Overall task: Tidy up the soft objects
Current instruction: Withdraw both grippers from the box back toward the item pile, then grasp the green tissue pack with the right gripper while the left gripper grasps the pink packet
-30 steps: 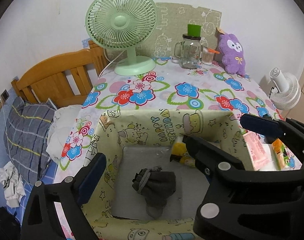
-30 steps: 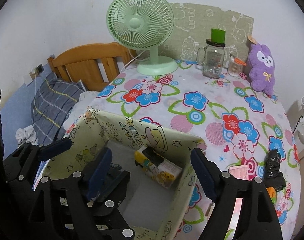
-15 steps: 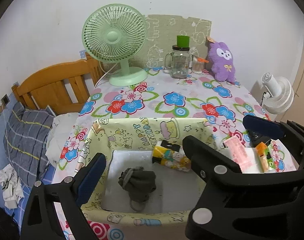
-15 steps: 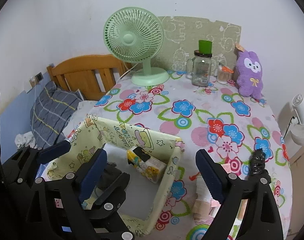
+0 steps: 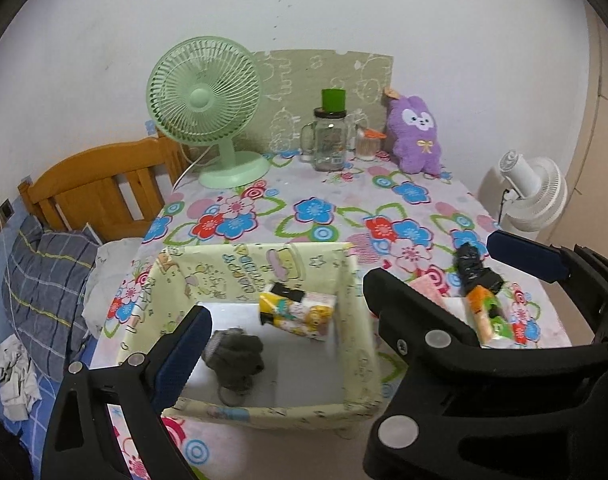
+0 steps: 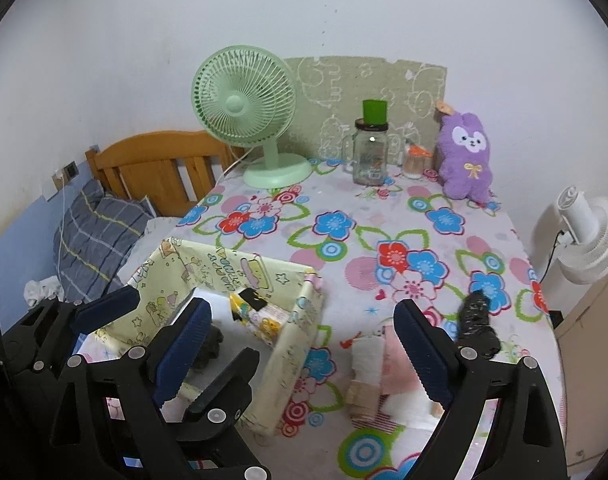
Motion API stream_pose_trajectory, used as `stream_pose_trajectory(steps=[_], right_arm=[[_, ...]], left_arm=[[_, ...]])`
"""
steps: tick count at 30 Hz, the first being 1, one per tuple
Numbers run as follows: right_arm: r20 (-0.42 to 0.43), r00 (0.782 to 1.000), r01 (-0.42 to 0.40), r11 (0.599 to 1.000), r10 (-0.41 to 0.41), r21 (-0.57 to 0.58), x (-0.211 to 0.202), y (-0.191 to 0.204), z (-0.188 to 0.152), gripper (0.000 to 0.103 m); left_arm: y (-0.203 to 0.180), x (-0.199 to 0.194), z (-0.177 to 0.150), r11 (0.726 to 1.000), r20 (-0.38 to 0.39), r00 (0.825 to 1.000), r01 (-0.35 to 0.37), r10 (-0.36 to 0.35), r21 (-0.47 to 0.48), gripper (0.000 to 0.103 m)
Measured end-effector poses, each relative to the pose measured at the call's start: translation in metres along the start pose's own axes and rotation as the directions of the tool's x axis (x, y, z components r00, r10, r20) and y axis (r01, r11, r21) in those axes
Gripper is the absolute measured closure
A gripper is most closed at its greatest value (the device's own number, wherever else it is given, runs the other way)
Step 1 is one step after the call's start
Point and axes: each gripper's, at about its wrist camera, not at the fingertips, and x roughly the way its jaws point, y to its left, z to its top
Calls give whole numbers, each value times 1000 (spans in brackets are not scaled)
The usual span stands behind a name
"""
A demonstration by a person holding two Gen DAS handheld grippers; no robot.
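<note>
A: Left gripper [image 5: 285, 330] — how are the jaws sitting?

B: Spread wide, nothing between the pads. It is hovering over the near edge of the yellow cartoon-print box [image 5: 356, 320].

A: And the right gripper [image 6: 301, 346]?

B: Its jaws have just been opening and are standing wide apart now, with nothing pinched. It is hanging above the desk [image 6: 368, 240], over the box's right wall and the loose items beside it.

A: Where are the soft things lying?

B: A grey sock bundle [image 5: 235, 354] is resting on the box floor, near the front left. A yellow tissue pack [image 5: 297, 312] is leaning tilted against the back wall of the same box, apart from the sock. Outside, to the right of the box, a pink packet [image 6: 396, 356] and a white roll [image 6: 368, 360] are lying on the flowered cloth, just beside each other. A black crinkled bundle [image 6: 478, 326] is sitting a little further right.

A: Background?

B: Green fan [image 6: 243, 108], glass jar [image 6: 370, 152] and purple plush [image 6: 466, 156] are standing along the far edge. A white fan [image 6: 584, 236] is standing off the desk's right side; a wooden bed frame [image 5: 99, 192] is showing at left.
</note>
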Motion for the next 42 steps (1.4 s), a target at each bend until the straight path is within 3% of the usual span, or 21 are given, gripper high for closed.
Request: stream_pose_trajectory(steps=[23,42], right_arm=[[83,988,123,991,-127,52,-57,-75,-36,9],[26,984,172,975,-177,138,-37,-128,-71,9]], left_arm=[[-91,-9,-10,990,58,992,109,-114,90,5],[-134,34,-25,978,-31,989,147,-145,149,5]])
